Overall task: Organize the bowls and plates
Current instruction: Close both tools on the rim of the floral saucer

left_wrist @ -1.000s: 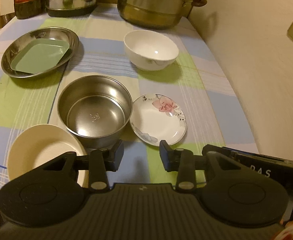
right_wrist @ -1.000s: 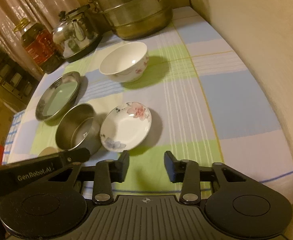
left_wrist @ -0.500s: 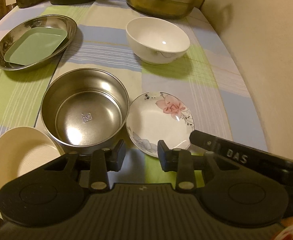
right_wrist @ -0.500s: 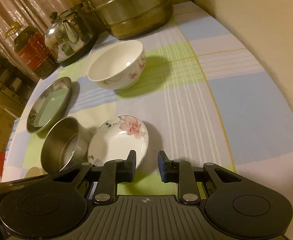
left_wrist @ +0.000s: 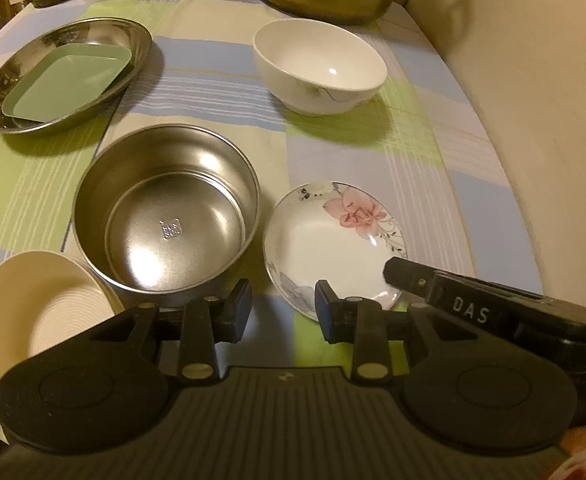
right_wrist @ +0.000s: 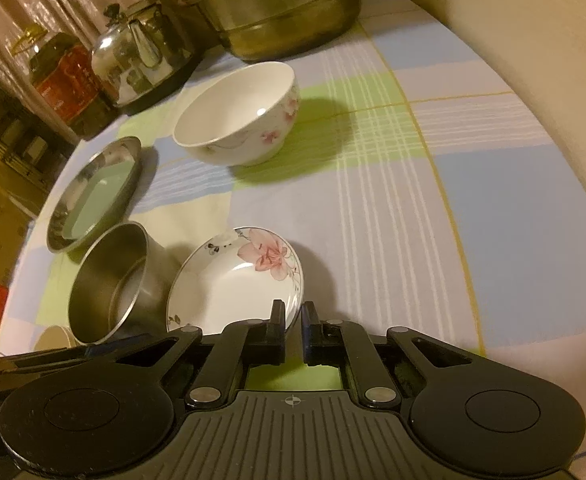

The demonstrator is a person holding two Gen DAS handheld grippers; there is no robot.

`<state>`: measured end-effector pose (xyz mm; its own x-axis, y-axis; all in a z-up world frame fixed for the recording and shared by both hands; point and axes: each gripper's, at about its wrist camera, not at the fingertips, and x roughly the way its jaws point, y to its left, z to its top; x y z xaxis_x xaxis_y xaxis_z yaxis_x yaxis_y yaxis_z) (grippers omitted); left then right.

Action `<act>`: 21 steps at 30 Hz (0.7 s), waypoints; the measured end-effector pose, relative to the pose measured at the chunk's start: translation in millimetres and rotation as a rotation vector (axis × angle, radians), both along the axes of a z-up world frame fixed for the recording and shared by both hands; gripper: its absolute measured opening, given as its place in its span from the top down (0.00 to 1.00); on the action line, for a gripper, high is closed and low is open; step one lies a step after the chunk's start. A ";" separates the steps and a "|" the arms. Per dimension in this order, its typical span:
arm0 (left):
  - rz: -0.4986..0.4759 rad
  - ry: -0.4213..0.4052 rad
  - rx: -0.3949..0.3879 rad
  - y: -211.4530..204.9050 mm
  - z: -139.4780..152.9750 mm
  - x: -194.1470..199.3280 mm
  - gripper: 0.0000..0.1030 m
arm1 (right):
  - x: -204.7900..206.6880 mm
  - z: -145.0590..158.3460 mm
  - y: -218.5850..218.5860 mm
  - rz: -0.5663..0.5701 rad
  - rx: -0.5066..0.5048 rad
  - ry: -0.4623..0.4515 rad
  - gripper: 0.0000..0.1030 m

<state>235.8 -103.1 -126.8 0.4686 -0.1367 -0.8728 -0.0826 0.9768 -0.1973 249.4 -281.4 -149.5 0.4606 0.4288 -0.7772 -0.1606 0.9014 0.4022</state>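
The right gripper (right_wrist: 291, 322) has its jaws pinched on the near rim of the floral saucer (right_wrist: 233, 280), which sits on the checked tablecloth (right_wrist: 413, 200) just beside the steel bowl (right_wrist: 109, 284). The jaws have just been closing, with that rim between them. The hold is only on a thin glazed edge — if the saucer is lifted fast or tilted, I judge it could pivot or slip out and knock the steel bowl. The left gripper (left_wrist: 281, 310) hovers with its jaws partly spread and nothing between them, just short of the steel bowl's near wall; the cream ribbed plate (left_wrist: 41, 308) leans against the steel bowl on its left, so a nudge there could shift it.

Against the earlier pictures, both grippers have come down and closer to the steel bowl and saucer, the right jaws have narrowed from a wide gap, and the dishes lie as they did.
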 end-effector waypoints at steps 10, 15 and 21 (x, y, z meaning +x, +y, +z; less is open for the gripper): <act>-0.056 0.022 -0.022 -10.8 -10.4 1.1 0.71 | -17.4 4.2 -27.9 -0.031 -0.019 0.041 0.93; -0.080 0.015 -0.009 -16.0 -16.0 4.1 0.75 | -22.2 4.0 -36.6 -0.058 -0.004 0.058 0.93; -0.105 -0.005 -0.008 -17.1 -18.1 10.1 0.82 | -20.6 1.5 -41.1 -0.088 0.022 0.059 0.92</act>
<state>245.9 -120.2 -144.8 0.4553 -0.1926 -0.8693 0.0212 0.9784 -0.2056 228.8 -322.5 -147.9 0.4512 0.4056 -0.7949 -0.0569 0.9020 0.4280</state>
